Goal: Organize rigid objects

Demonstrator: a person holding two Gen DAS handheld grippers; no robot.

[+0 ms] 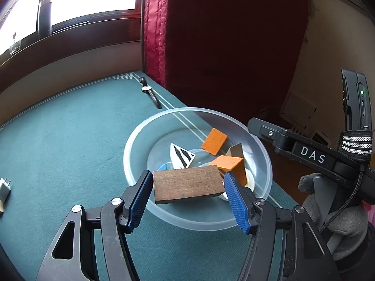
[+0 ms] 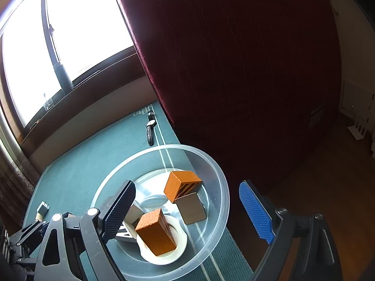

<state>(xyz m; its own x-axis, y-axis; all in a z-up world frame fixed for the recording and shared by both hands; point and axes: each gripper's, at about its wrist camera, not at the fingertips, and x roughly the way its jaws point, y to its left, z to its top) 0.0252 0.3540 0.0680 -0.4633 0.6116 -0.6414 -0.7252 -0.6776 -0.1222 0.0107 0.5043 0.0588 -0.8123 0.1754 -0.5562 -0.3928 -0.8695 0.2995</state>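
Note:
My left gripper [image 1: 187,178] is shut on a dark brown wooden block [image 1: 187,186], its blue pads pressing the block's two ends. The block hangs flat over the near rim of a clear plastic bowl [image 1: 199,109]. In the bowl lie two orange blocks [image 1: 214,144], a black-and-white striped wedge [image 1: 181,155] and a grey-brown block [image 1: 235,151]. My right gripper [image 2: 186,185] stands wide open above the same bowl [image 2: 220,182], gripping nothing. Below it an orange block [image 2: 154,234] rests on a white ring [image 2: 164,258], beside a striped-faced orange block [image 2: 174,185] and the grey-brown block [image 2: 191,208].
The bowl sits on a green tablecloth [image 1: 70,140] close to the table's right edge. A wristwatch [image 1: 151,92] lies beyond it near a dark red curtain [image 1: 222,35]. A plug adapter [image 1: 4,187] lies at the far left. A grey-gloved hand [image 1: 339,215] holds the right gripper.

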